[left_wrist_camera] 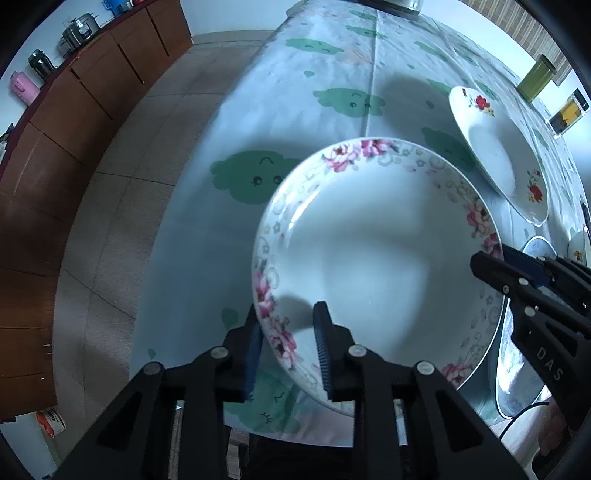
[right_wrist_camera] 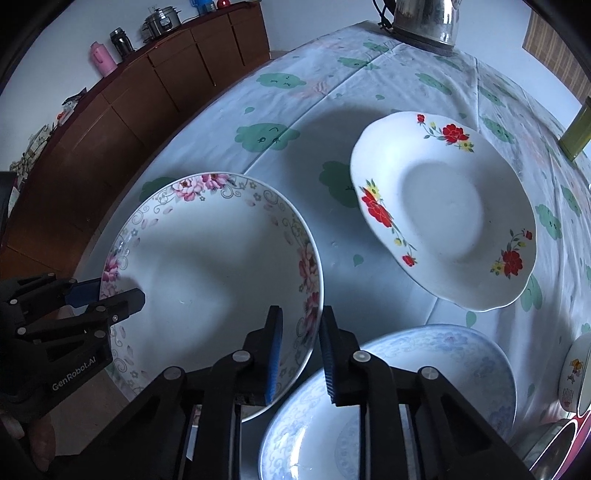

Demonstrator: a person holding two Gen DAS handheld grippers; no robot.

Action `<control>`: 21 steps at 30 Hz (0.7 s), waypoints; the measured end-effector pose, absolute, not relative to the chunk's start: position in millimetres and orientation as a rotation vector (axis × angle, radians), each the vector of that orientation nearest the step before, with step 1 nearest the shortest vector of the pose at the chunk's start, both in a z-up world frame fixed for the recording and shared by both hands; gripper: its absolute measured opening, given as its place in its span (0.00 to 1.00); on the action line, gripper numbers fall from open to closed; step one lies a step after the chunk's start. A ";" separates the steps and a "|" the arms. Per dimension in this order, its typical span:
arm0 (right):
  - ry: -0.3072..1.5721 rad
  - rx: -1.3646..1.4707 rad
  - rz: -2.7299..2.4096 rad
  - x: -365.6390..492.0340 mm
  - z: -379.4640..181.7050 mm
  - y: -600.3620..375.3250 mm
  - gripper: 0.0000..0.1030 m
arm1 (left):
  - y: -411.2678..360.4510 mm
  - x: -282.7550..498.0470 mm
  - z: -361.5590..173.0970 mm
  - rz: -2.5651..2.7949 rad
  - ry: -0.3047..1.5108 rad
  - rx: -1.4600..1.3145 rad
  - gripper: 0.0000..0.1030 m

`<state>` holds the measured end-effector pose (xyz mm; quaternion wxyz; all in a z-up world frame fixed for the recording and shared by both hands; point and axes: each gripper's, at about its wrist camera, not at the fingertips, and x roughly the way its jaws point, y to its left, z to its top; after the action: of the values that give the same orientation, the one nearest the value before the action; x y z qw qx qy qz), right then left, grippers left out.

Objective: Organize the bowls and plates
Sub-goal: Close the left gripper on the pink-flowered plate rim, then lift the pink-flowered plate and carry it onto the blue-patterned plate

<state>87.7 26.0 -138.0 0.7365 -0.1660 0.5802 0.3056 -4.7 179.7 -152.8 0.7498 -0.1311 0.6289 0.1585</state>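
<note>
On the far left we see a long brown cabinet (right_wrist_camera: 122,122) with a pink jug (right_wrist_camera: 102,58) and a metal pot (right_wrist_camera: 162,20) on top. Next comes the table with its light cloth (right_wrist_camera: 314,110) covered in green smiling clouds. We hold a claw in each hand. Our left claw (left_wrist_camera: 288,343) points down at the near left edge of the pink-flower plate (left_wrist_camera: 376,266). One finger is under and outside the rim and the other is inside the plate, so the claw is pinching the rim. Our right claw (right_wrist_camera: 301,350) has the right edge of the same plate between its fingers, one inside the plate and one outside, and it squeezes that rim too. So both claws grip this one plate, one on each side. The plate is at the near left part of the table, and its near edge hangs past the table edge. Just to its right, close to us, lies a blue-pattern plate (right_wrist_camera: 443,369). Farther back on the right sits a white plate with red flowers (right_wrist_camera: 443,210), apart from the others. A shiny kettle (right_wrist_camera: 424,18) stands at the far end of the table. A green tin (left_wrist_camera: 535,79) stands on the far right side.
</note>
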 end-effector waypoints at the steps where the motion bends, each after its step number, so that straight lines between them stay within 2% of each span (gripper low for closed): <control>1: 1.274 -0.366 0.672 86.8 -137.8 26.1 0.21 | 180.3 -4.8 -152.4 0.348 1.375 -0.286 0.23; 21: 1.259 -0.345 0.683 81.2 -126.8 18.8 0.21 | 167.0 -10.1 -135.1 0.374 1.328 -0.234 0.22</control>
<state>81.2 18.8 -126.8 0.7408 -0.1574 0.5739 0.3115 -10.1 167.0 -135.1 0.7651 -0.1077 0.6111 0.1720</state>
